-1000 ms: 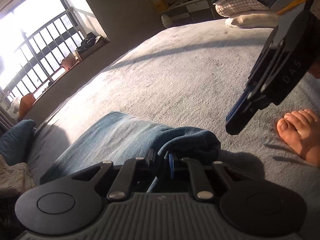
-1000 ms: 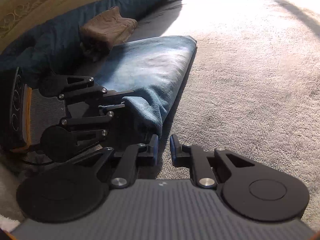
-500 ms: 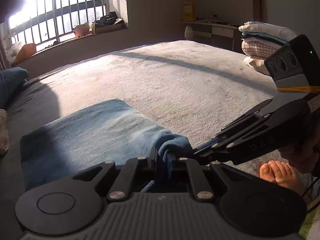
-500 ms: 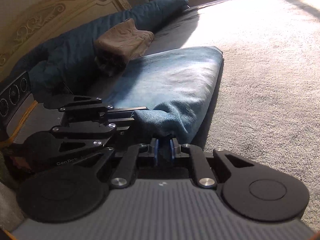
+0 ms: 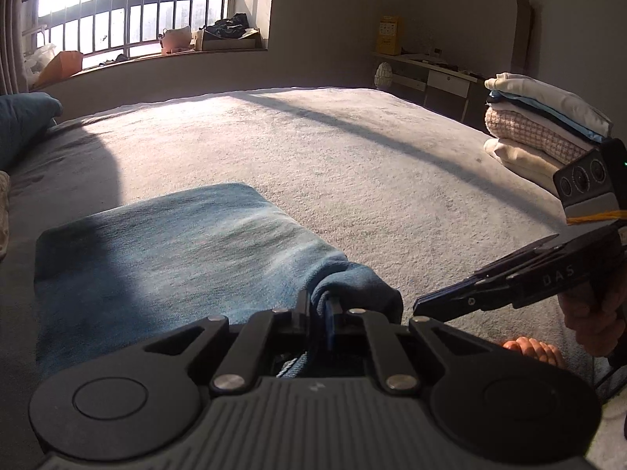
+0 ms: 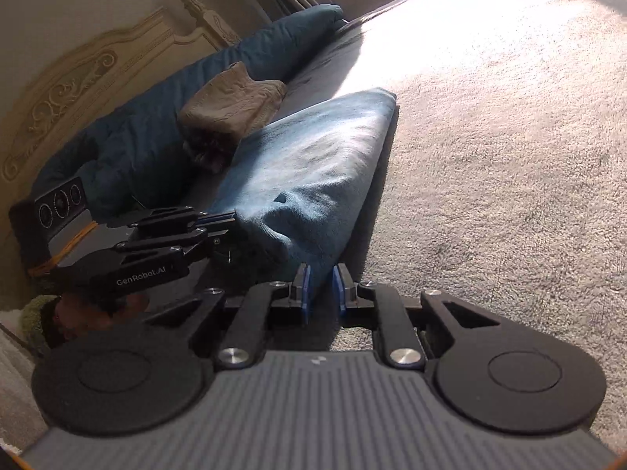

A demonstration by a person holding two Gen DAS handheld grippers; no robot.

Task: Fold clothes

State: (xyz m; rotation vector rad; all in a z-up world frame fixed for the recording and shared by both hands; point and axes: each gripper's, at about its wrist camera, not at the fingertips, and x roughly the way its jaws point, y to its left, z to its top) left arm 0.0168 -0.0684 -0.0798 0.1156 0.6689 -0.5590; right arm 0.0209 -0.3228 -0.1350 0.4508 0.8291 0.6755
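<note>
A folded blue garment (image 5: 176, 250) lies on the grey bed (image 5: 352, 149), its near right corner bunched up. My left gripper (image 5: 319, 307) is shut on that corner; the right wrist view shows it from the side (image 6: 231, 231), biting the cloth's edge. My right gripper (image 6: 320, 291) sits low at the garment's (image 6: 313, 156) near tip with a narrow gap between its blue pads. The cloth reaches the mouth of that gap, and I see no pinch. From the left wrist view, the right gripper (image 5: 417, 307) ends just right of the bunched corner.
A stack of folded clothes (image 5: 540, 129) stands at the bed's far right. A brown folded cloth (image 6: 231, 102) and a dark blue duvet (image 6: 156, 137) lie by the headboard (image 6: 78, 70). A bare foot (image 5: 533, 348) rests near the right gripper. Beyond the bed are a barred window (image 5: 137, 8) and a desk (image 5: 443, 74).
The left gripper has rolled level while keeping hold of the blue corner. The right gripper has come down from above the bed to the garment's near corner, beside the left one.
</note>
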